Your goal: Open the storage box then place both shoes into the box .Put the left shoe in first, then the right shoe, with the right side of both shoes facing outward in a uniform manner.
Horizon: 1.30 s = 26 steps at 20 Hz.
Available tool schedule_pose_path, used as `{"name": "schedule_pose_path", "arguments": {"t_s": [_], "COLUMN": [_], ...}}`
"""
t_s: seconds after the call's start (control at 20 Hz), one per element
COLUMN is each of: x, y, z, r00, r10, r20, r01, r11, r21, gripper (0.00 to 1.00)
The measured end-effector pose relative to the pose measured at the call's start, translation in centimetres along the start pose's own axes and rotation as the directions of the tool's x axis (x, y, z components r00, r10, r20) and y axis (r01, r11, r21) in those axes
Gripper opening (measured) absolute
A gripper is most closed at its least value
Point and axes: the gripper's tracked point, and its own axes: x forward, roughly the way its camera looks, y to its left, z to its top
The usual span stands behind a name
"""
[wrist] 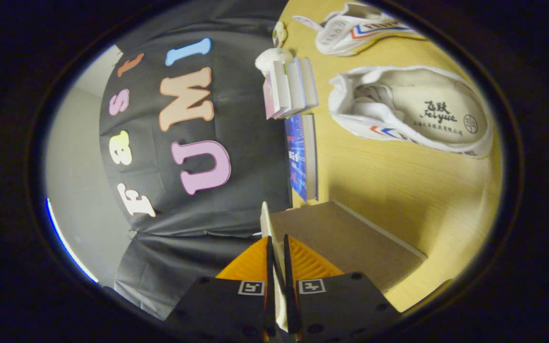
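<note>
The fingers (278,259) were closed almost together on the thin pale edge of the storage box's lid (346,240), a stiff, light cardboard flap that seemed to be lifted open. The view was rolled sideways, so the desk (379,176) stood on the right. Beyond the lid lay the nearer shoe (412,116), its opening facing the camera, and the farther shoe (355,31) past it. Both looked light canvas with soft uppers and firmer soles; the heel collar seemed the best hold. Books (291,88) stood at the desk's far edge.
</note>
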Motion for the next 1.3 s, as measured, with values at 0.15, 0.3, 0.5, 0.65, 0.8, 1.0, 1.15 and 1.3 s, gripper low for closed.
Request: {"name": "schedule_pose_path", "arguments": {"t_s": [0.15, 0.3, 0.5, 0.65, 0.8, 1.0, 1.15, 1.3], "x": [-0.2, -1.1, -1.9, -2.5, -2.4, -1.6, 0.0, 2.1], "y": [2.2, 4.9, 8.2, 10.3, 12.7, 16.1, 17.6, 17.3], "z": [-0.5, -1.3, -3.3, -5.3, -7.9, -13.0, -18.4, -23.5], "r00": [1.000, 0.999, 0.998, 0.997, 0.996, 0.994, 0.996, 0.997], "r10": [0.021, 0.044, 0.065, 0.079, 0.084, 0.097, 0.086, 0.076], "r20": [-0.008, -0.007, 0.009, 0.020, 0.034, 0.042, 0.016, -0.014], "r01": [-0.021, -0.045, -0.063, -0.074, -0.076, -0.087, -0.080, -0.077], "r11": [0.998, 0.992, 0.986, 0.981, 0.980, 0.976, 0.972, 0.965], "r21": [-0.065, -0.115, -0.155, -0.179, -0.184, -0.199, -0.221, -0.249], "gripper": [0.09, 0.09, 0.09, 0.08, 0.08, 0.08, 0.08, 0.08]}}
